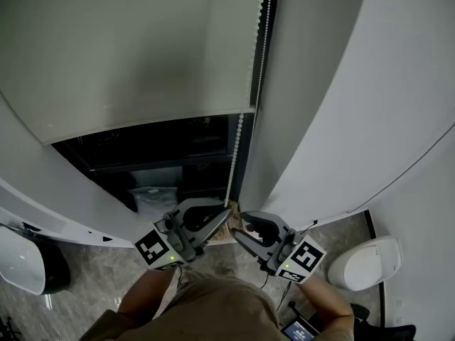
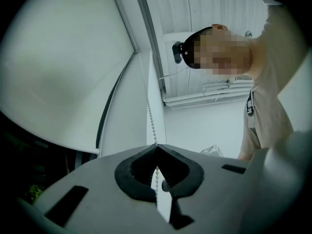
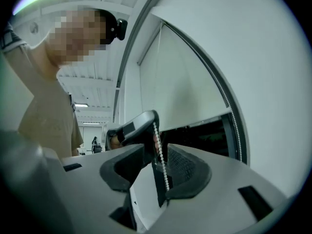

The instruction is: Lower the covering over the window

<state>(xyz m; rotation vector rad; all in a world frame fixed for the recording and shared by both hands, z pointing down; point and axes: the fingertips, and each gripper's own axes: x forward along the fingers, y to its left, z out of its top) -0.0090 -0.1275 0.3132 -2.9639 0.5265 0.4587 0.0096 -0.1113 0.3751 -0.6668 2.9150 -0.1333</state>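
Observation:
A pale roller blind [image 1: 128,48] covers the upper part of the window; dark glass [image 1: 156,148] shows below its bottom edge. A white bead chain [image 1: 238,141] hangs along the window's right side. My left gripper [image 1: 226,215] is shut on this chain; in the left gripper view the jaws [image 2: 156,145] meet on the beads [image 2: 151,121], which run upward from them. My right gripper [image 1: 240,234] sits just right of it and slightly lower. Its jaws [image 3: 158,155] stand open with the chain [image 3: 162,167] hanging between them, untouched. The left gripper [image 3: 139,126] shows just beyond.
A white curved wall panel [image 1: 341,105] rises to the right of the window. A white sill [image 1: 43,212] runs below at the left. White rounded objects stand on the floor at bottom left [image 1: 18,261] and bottom right [image 1: 370,261].

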